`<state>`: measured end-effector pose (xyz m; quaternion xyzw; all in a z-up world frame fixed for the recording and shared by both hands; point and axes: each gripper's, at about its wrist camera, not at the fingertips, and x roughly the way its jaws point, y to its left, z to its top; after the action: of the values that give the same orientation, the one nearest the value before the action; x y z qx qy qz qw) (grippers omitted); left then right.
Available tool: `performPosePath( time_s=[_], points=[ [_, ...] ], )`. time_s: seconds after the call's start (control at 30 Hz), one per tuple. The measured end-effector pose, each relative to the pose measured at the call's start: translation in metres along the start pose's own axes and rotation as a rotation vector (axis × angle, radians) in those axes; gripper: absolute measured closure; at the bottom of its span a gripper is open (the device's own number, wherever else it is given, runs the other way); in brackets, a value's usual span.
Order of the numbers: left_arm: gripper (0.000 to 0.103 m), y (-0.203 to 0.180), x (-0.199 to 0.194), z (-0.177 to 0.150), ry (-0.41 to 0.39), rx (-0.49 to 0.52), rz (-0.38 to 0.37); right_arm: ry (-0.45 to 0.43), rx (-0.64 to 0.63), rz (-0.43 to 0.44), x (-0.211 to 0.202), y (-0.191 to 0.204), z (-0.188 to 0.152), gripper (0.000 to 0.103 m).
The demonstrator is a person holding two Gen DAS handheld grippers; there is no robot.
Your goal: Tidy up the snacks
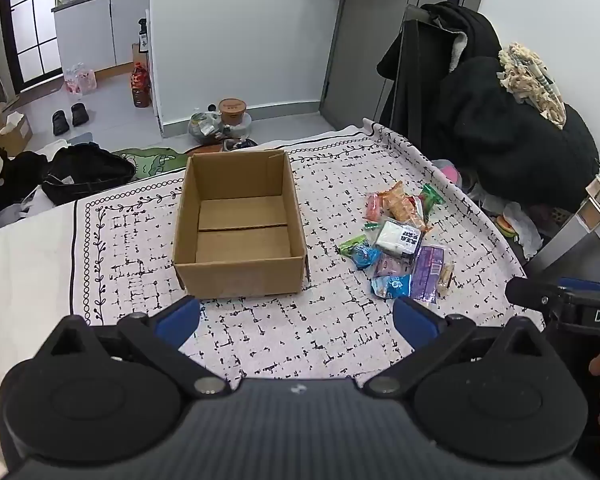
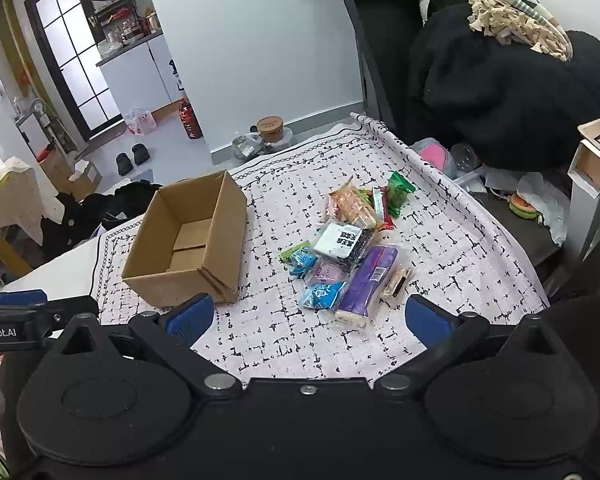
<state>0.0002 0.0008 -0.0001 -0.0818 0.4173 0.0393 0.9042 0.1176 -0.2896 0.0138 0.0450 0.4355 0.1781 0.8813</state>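
Note:
An open, empty cardboard box (image 1: 240, 276) (image 2: 220, 240) stands on a table covered by a white cloth with black marks (image 1: 308, 340) (image 2: 284, 328). To its right lies a pile of several wrapped snacks (image 1: 400, 240) (image 2: 352, 248), among them a long purple pack (image 2: 370, 280), a white-and-black packet (image 2: 342, 240) and a green one (image 2: 398, 192). My left gripper (image 1: 296, 320) hovers open above the cloth, in front of the box. My right gripper (image 2: 310, 318) is open too, in front of the snack pile. Neither holds anything.
A chair draped with black clothes and a fringed scarf (image 1: 512, 128) (image 2: 512, 80) stands at the table's far right. Bags, jars and shoes (image 1: 220, 120) lie on the floor beyond the far edge. A side table (image 2: 596, 168) sits at the right. Black clothing (image 1: 84, 172) lies left of the box.

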Motion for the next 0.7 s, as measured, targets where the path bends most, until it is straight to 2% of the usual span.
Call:
performPosePath(
  time_s=[0.27,0.3,0.7],
  points=[
    [0.001,0.0008,0.0007,0.0007,0.005,-0.013,0.005,-0.019,-0.008,0.003,-0.0007,0.0019,-0.0003,0.000],
    [0.001,-0.0010,-0.0031,-0.0007,0.000,0.015,0.000,-0.018,-0.007,0.005,0.0001,0.0014,0.0004,0.000],
    [0.001,-0.0008,-0.0034,0.0001,0.003,0.027,0.001,-0.022,-0.003,0.010,-0.0040,0.0013,0.0004,0.000]
  ],
)
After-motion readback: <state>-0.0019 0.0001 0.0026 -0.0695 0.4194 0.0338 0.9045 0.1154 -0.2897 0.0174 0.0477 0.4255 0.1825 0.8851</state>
